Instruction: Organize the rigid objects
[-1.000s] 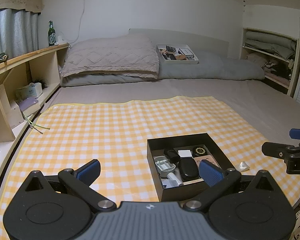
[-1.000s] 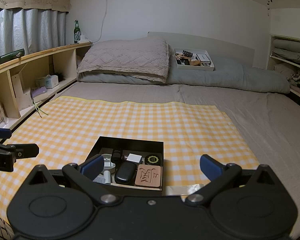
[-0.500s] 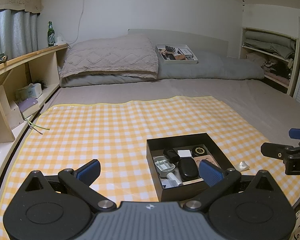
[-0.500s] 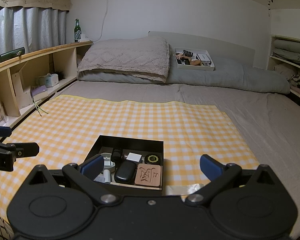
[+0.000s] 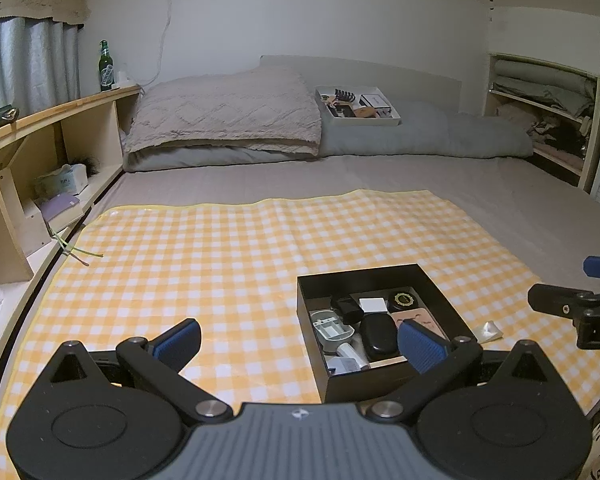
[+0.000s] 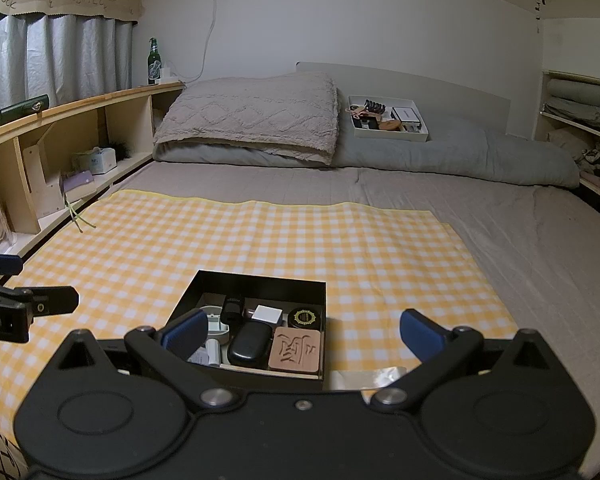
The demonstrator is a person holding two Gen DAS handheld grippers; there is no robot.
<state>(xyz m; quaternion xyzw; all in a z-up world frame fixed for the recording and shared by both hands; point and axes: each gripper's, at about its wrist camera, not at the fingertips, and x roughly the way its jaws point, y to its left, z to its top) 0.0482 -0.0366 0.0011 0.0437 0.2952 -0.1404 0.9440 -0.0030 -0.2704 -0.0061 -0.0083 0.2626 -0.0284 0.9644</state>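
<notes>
On the bed, a yellow checked mat (image 6: 260, 240) carries a black box (image 6: 260, 280) already packed with small rigid items, including a black case (image 6: 250, 345). Nothing loose lies near the box, so little seems left. Left gripper (image 5: 298, 340) and right gripper (image 6: 302, 334) hover wide, empty.

Yellow-white checked cloth (image 6: 260, 240); black box (image 6: 260, 280); grey bedsheet (image 6: 500, 220); green bottle (image 6: 153, 62); blue-padded claws.

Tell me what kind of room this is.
Most likely a bedroom: a made bed with pillow, curtained window, and bedside wooden shelving. The black box sits on a checkered cloth.
</notes>
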